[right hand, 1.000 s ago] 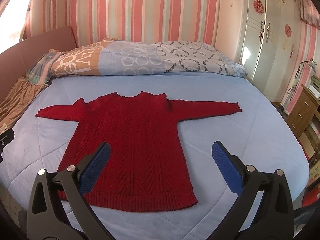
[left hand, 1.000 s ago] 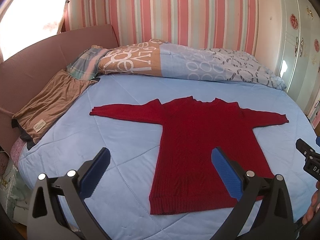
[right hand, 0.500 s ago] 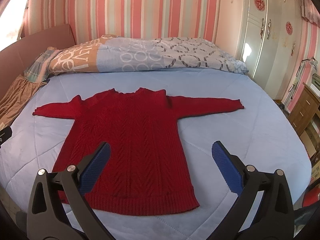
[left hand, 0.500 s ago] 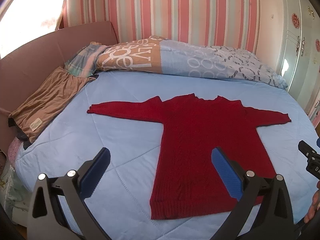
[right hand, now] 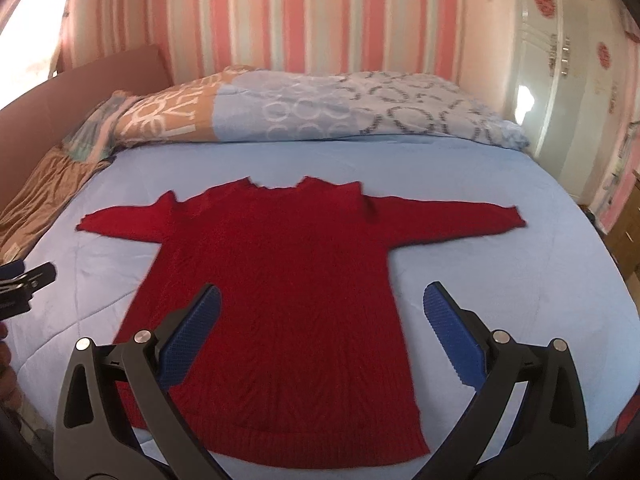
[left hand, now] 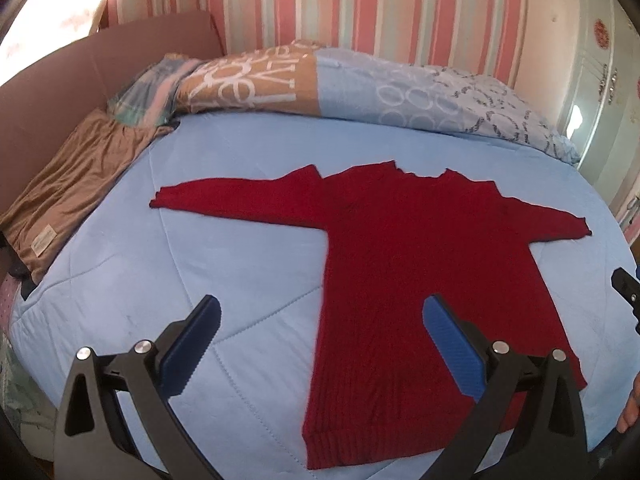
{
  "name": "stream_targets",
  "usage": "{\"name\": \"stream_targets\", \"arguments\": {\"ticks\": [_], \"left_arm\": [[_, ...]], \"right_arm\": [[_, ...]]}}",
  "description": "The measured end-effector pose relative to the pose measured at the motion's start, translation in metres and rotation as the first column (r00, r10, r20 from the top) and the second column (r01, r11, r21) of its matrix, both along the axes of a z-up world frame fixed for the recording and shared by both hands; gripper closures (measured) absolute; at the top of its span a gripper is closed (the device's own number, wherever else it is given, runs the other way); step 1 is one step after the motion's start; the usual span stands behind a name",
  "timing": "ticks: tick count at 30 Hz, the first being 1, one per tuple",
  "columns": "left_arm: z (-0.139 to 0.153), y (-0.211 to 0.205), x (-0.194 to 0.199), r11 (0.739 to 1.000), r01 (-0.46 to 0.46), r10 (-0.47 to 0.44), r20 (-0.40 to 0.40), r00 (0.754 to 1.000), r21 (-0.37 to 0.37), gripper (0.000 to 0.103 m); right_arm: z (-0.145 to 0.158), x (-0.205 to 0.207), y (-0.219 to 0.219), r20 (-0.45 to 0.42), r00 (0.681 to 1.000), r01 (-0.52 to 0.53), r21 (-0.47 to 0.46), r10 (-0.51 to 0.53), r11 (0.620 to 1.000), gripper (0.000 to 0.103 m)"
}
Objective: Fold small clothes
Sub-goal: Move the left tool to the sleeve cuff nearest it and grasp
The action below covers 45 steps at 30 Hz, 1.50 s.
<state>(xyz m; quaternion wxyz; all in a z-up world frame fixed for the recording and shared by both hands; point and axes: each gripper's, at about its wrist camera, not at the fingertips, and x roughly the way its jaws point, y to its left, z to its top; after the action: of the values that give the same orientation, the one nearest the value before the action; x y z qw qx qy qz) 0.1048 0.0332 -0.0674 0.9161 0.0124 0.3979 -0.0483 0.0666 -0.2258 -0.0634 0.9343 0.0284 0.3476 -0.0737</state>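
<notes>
A small red knitted sweater (left hand: 404,264) lies flat and face up on the light blue bed (left hand: 224,264), both sleeves spread out sideways, hem toward me. It also shows in the right wrist view (right hand: 288,292). My left gripper (left hand: 320,344) is open and empty, held above the sweater's lower left side. My right gripper (right hand: 320,336) is open and empty, held above the sweater's lower right part. Each gripper's tip shows at the edge of the other view: the right gripper (left hand: 628,292) and the left gripper (right hand: 24,284).
A folded patterned duvet (left hand: 360,92) lies across the head of the bed. A brown garment (left hand: 68,184) lies along the left edge against the brown headboard (left hand: 52,92). A white wardrobe (right hand: 560,80) stands at the right, a wooden dresser (right hand: 628,232) beside it.
Both grippers have moved forward and lower toward the sweater, which now looks larger in both views. Both stay open. The sweater has not moved.
</notes>
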Motion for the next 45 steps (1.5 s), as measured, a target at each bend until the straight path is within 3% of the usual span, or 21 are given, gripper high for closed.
{"name": "stream_targets", "arguments": {"ticks": [5, 9, 13, 16, 20, 26, 32, 36, 39, 43, 45], "left_arm": [[0.008, 0.014, 0.026, 0.999, -0.024, 0.025, -0.035, 0.999, 0.025, 0.001], [0.01, 0.039, 0.05, 0.999, -0.05, 0.048, -0.078, 0.996, -0.016, 0.001], [-0.01, 0.075, 0.083, 0.995, -0.072, 0.061, -0.146, 0.987, -0.069, 0.001], [-0.03, 0.093, 0.106, 0.995, -0.085, 0.074, -0.191, 0.979, -0.052, 0.002], [-0.054, 0.123, 0.142, 0.991, -0.134, 0.137, -0.182, 0.974, 0.032, 0.002], [-0.064, 0.15, 0.182, 0.989, -0.14, 0.146, -0.116, 0.982, 0.052, 0.001], [-0.098, 0.176, 0.227, 0.985, -0.169, 0.173, -0.166, 0.971, 0.038, 0.002], [-0.114, 0.196, 0.253, 0.986, -0.162, 0.151, -0.193, 0.97, -0.044, 0.002], [-0.122, 0.223, 0.273, 0.972, -0.197, 0.169, -0.196, 0.966, -0.131, 0.002], [-0.143, 0.265, 0.295, 0.918, -0.339, 0.28, -0.266, 0.922, -0.208, 0.002], [-0.152, 0.277, 0.3, 0.894, -0.368, 0.291, -0.295, 0.91, -0.255, 0.002]], "right_arm": [[0.015, 0.026, 0.024, -0.041, 0.998, -0.052, -0.005, 0.052, 0.999, 0.003], [0.025, 0.045, 0.048, -0.051, 0.995, -0.082, 0.026, 0.083, 0.996, 0.003], [0.019, 0.072, 0.078, -0.065, 0.993, -0.102, 0.029, 0.103, 0.994, 0.003], [0.011, 0.097, 0.097, -0.064, 0.992, -0.104, 0.035, 0.106, 0.994, 0.003], [-0.005, 0.13, 0.119, -0.077, 0.99, -0.111, 0.063, 0.116, 0.992, 0.003], [-0.027, 0.174, 0.145, -0.101, 0.981, -0.162, 0.062, 0.168, 0.985, 0.003], [-0.045, 0.223, 0.152, -0.143, 0.964, -0.219, 0.052, 0.224, 0.974, 0.003], [-0.051, 0.245, 0.151, -0.139, 0.965, -0.217, 0.049, 0.221, 0.975, 0.003], [-0.063, 0.257, 0.152, -0.152, 0.961, -0.225, 0.047, 0.229, 0.973, 0.003], [-0.081, 0.267, 0.155, -0.186, 0.954, -0.231, 0.04, 0.234, 0.972, 0.003], [-0.087, 0.272, 0.156, -0.201, 0.951, -0.23, 0.042, 0.233, 0.972, 0.003]]}}
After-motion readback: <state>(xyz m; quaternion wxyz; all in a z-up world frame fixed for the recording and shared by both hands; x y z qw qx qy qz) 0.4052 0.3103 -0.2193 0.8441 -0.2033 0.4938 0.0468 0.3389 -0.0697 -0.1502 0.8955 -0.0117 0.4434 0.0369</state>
